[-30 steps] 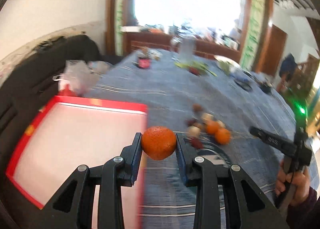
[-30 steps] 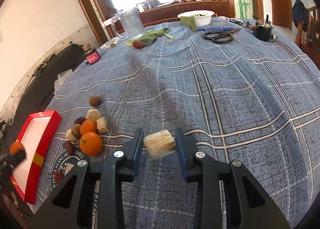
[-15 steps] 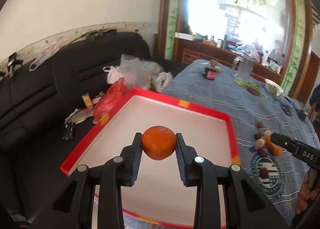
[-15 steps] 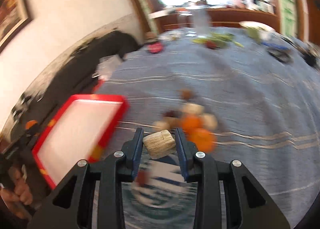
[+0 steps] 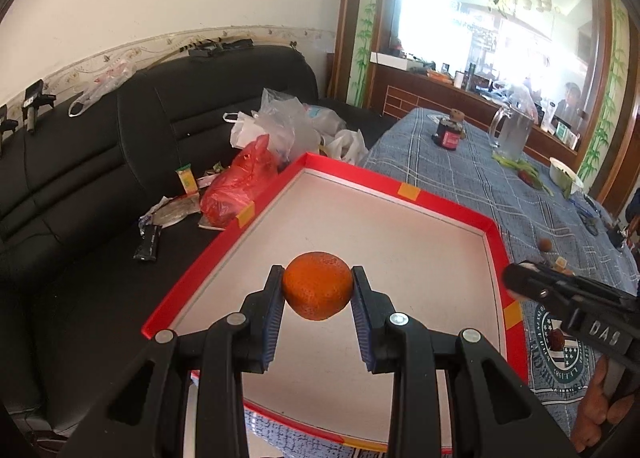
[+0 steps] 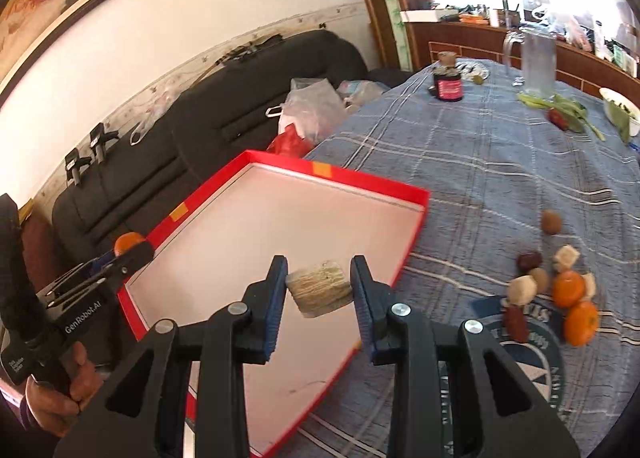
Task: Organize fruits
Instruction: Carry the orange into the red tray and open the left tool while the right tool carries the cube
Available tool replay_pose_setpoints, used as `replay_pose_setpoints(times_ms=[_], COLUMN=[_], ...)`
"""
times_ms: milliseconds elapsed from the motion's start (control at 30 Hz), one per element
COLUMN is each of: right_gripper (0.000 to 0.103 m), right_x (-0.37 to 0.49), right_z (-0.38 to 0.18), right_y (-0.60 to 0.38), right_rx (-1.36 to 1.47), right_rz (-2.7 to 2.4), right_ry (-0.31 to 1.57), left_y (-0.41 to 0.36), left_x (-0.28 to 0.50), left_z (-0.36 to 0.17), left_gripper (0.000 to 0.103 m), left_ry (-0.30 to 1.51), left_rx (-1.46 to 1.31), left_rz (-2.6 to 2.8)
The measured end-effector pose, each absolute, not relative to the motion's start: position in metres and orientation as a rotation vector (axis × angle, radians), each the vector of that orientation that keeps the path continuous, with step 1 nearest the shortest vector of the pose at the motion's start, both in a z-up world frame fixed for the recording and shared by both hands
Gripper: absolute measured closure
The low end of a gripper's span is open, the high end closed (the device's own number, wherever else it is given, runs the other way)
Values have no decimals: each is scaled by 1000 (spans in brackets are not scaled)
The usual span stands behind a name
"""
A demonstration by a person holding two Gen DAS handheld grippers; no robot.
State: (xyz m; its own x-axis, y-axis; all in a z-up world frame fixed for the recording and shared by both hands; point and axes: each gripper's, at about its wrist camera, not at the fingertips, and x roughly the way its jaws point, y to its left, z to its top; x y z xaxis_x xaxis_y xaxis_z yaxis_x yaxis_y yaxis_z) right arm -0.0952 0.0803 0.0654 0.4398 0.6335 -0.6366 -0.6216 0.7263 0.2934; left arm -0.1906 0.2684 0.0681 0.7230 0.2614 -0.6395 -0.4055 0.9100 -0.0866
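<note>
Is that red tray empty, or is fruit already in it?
Empty: the red tray shows only its bare pale floor. The orange is held above it.

Dimpled orange [image 5: 317,290], woven plaid tablecloth [image 6: 500,161], leathery sofa [image 5: 100,161]

Red-rimmed tray [image 5: 440,203], blue plaid tablecloth [image 6: 500,161]

A black sofa [image 5: 120,161] holds plastic bags [image 5: 280,125] and a red bag [image 5: 236,185]; right of it, a glass pitcher [image 6: 538,61] and dark jar [image 6: 448,83].
</note>
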Motion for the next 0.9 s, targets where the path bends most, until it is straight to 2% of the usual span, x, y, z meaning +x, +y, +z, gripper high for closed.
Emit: replay_pose_setpoints(times_ms=[633,900], right_gripper=[68,68], right_x=[-99,-102], right_z=[21,19], right_y=[128,130], right_rx=[-96,-122], right_rz=[831,844], right_ry=[901,885], left_y=[278,277], left_x=[-177,-174], left_z=[44,37], left_gripper=[71,69], left_ry=[767,798], left_rx=[-200,-187], left_rz=[417,427])
